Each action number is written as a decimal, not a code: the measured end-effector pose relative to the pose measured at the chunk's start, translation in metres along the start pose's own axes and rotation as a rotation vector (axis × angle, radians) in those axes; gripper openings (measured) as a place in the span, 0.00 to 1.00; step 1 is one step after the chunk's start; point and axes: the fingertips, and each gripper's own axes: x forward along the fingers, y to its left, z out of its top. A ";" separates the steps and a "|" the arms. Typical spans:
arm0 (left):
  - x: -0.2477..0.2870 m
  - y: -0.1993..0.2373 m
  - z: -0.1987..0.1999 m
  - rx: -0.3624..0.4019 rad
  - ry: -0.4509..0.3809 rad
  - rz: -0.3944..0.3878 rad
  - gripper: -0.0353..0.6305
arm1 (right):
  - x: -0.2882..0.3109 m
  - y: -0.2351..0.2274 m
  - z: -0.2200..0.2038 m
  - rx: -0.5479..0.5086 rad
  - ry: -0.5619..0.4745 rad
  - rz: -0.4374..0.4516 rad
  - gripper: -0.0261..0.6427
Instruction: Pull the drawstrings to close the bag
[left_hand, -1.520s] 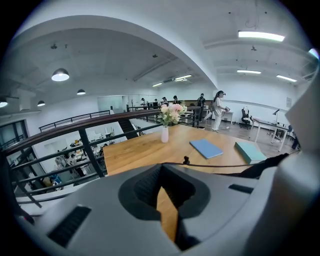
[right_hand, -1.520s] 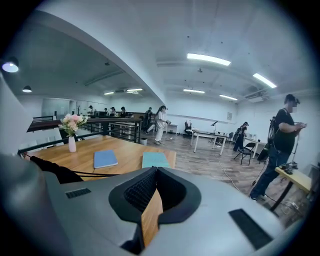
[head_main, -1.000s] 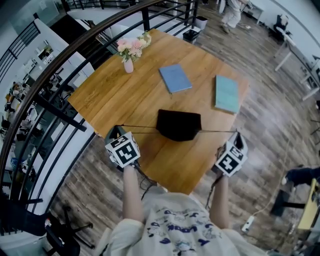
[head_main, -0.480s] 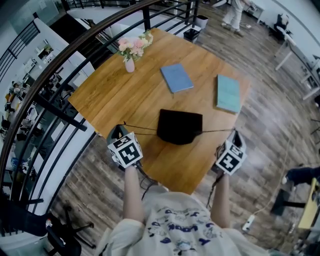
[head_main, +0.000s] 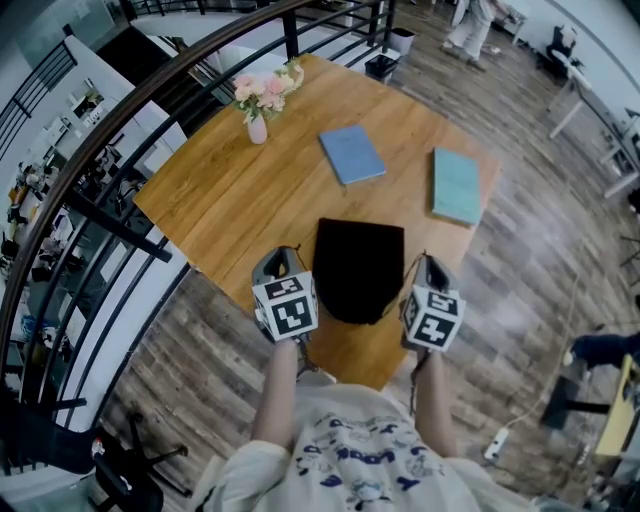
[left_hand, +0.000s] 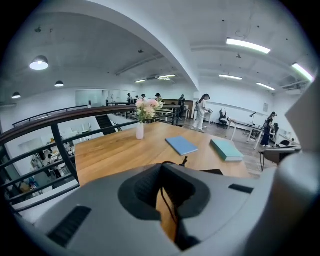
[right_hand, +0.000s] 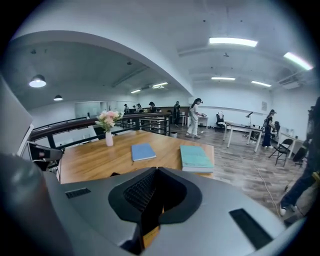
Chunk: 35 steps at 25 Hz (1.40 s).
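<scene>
The black drawstring bag (head_main: 358, 265) lies on the wooden table (head_main: 230, 200) near its front edge, its mouth gathered. My left gripper (head_main: 279, 258) sits close to the bag's left side and my right gripper (head_main: 425, 262) close to its right. In the left gripper view the left gripper (left_hand: 162, 192) is shut, with the thin black drawstring (left_hand: 169, 202) running out between its jaws to a knot. The right gripper (right_hand: 152, 200) is shut too; a short loop of cord (head_main: 421, 258) shows at its tip. Both cords hang slack.
A vase of pink flowers (head_main: 258, 122) stands at the table's far left, a blue book (head_main: 351, 155) in the middle and a teal book (head_main: 456, 186) at the right. A black railing (head_main: 120, 120) curves along the left. People stand in the far room.
Both grippers have come inward from wide apart to just beside the bag. The drawstrings, stretched taut before, are now slack.
</scene>
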 end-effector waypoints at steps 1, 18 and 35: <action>0.000 -0.008 0.001 0.005 0.000 -0.021 0.06 | -0.002 0.008 0.002 -0.003 -0.001 0.020 0.05; -0.042 -0.090 0.041 -0.012 -0.134 -0.290 0.12 | -0.045 0.067 0.057 -0.016 -0.210 0.172 0.11; -0.055 -0.101 0.054 0.072 -0.217 -0.290 0.12 | -0.053 0.064 0.065 -0.004 -0.266 0.168 0.06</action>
